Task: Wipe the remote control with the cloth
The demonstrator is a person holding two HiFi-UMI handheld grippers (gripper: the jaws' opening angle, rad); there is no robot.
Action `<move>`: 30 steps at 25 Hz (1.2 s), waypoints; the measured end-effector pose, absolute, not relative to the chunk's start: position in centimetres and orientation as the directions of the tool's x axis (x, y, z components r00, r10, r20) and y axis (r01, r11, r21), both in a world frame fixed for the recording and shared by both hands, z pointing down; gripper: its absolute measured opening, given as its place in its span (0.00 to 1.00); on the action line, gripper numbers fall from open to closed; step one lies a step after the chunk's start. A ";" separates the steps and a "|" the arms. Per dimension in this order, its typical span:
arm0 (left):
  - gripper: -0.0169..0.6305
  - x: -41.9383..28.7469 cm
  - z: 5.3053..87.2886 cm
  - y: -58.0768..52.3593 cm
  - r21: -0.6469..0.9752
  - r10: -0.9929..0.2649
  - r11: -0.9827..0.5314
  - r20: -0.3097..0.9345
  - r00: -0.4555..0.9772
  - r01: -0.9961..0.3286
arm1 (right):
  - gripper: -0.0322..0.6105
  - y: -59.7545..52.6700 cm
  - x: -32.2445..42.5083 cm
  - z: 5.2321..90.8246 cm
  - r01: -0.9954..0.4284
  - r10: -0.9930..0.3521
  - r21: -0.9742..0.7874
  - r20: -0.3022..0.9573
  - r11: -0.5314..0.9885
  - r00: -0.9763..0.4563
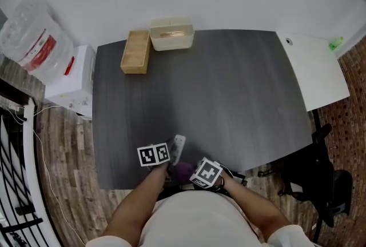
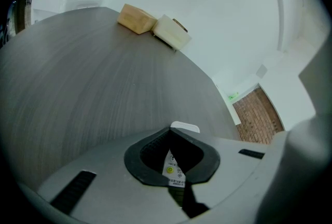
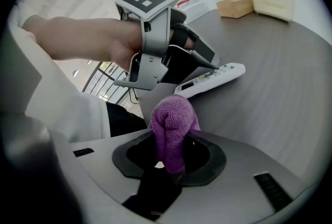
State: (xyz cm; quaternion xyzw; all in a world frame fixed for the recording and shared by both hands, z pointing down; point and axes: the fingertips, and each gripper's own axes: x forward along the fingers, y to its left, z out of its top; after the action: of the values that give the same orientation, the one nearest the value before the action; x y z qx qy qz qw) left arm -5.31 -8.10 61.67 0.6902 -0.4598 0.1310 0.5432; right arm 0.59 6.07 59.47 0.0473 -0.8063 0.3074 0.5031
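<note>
Near the front edge of the dark table (image 1: 229,86), my left gripper (image 1: 169,161) is shut on a white remote control (image 1: 178,146). The remote's far end (image 2: 184,127) pokes out past the closed jaws in the left gripper view, and its label (image 2: 173,168) shows between them. My right gripper (image 1: 191,174) is shut on a bunched purple cloth (image 1: 183,171), close to the right of the remote. In the right gripper view the cloth (image 3: 173,124) stands up from the jaws just below the remote (image 3: 210,79), button side up. I cannot tell if they touch.
A wooden box (image 1: 136,51) and a cream tray (image 1: 171,34) sit at the table's far edge. A white side table (image 1: 311,68) adjoins on the right, with a black chair (image 1: 320,177) below it. A white box with a plastic bag (image 1: 34,40) stands to the left.
</note>
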 end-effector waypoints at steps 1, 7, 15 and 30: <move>0.03 -5.3 61.6 -8.2 0.635 -0.490 0.004 0.675 0.551 -0.773 | 0.25 6.0 0.9 59.4 -0.392 0.227 -0.454 0.835 0.800 -0.502; 0.03 -5.0 59.7 -8.8 0.684 -0.493 -0.101 0.597 0.633 -0.723 | 0.25 3.5 3.2 58.9 -0.522 0.118 -0.462 0.818 0.717 -0.562; 0.03 -4.5 60.2 -4.9 0.722 -0.362 -0.174 0.586 0.725 -0.670 | 0.25 -0.6 4.4 60.0 -0.708 -0.020 -0.452 0.836 0.543 -0.549; 0.04 -3.2 59.2 -1.8 0.708 -0.317 -0.289 0.564 0.762 -0.644 | 0.25 -8.4 0.8 59.2 -0.689 -0.116 -0.319 0.855 0.651 -0.505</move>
State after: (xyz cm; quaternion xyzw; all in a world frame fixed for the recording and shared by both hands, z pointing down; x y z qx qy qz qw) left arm -3.24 -1.80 59.17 0.7868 -0.3055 0.1595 0.5120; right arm 0.80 -8.42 59.17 0.2512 -0.8007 0.3337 0.4293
